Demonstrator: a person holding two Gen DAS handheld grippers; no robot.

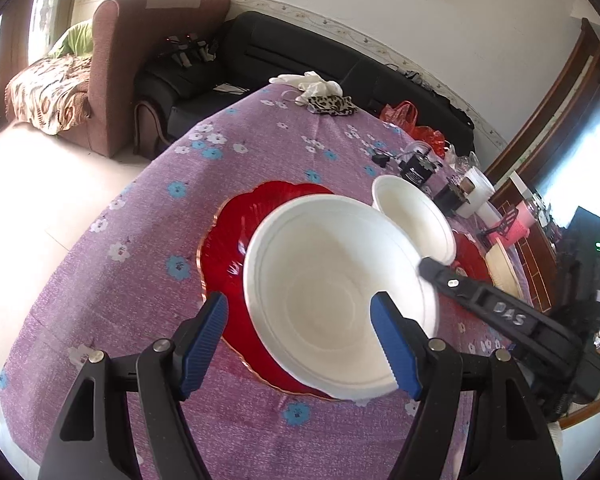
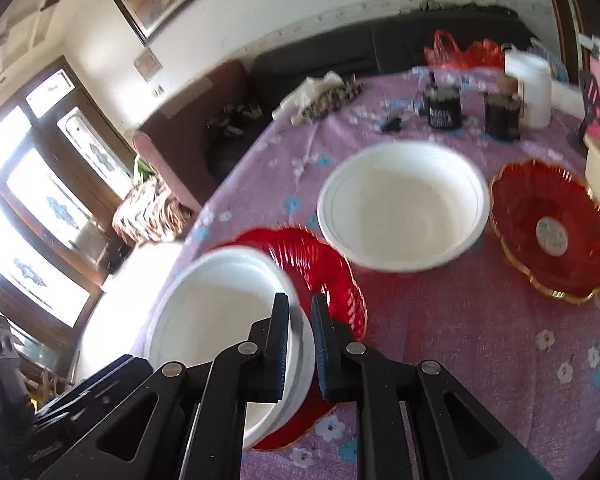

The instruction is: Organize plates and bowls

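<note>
We see our right claw (image 2: 300, 344) clamped narrow on the rim of the near white bowl (image 2: 220, 320): one pad sits inside the wall, the other outside, with the rim pinched between them. In the right wrist view that bowl spreads from the claw toward nine o'clock, tilted, its low side over the near red plate (image 2: 324, 264), which shows beyond the fingertips toward twelve and one o'clock. In the left wrist view the same grip reads from the other side, the right claw's black finger reaching in from four o'clock to the bowl's rim at three o'clock.

Our left claw (image 1: 300, 340) stands wide and holds nothing. Its blue pads (image 1: 204, 340) frame the near white bowl's lower half; the right-hand pad overlaps the bowl's interior in the picture, the left-hand one sits over the red plate's edge at the bowl's eight o'clock. Whether either pad touches the bowl we cannot tell.

The second white bowl (image 2: 404, 204) rests upright on the purple flowered tabletop (image 2: 440, 320), at one o'clock from the right claw and apart from it. Just beside it, toward three o'clock, lies the far red plate (image 2: 552, 228) with its gold edge. Dark jars (image 2: 444, 108) and a white container (image 2: 532, 88) stand along the tabletop's far side.
</note>
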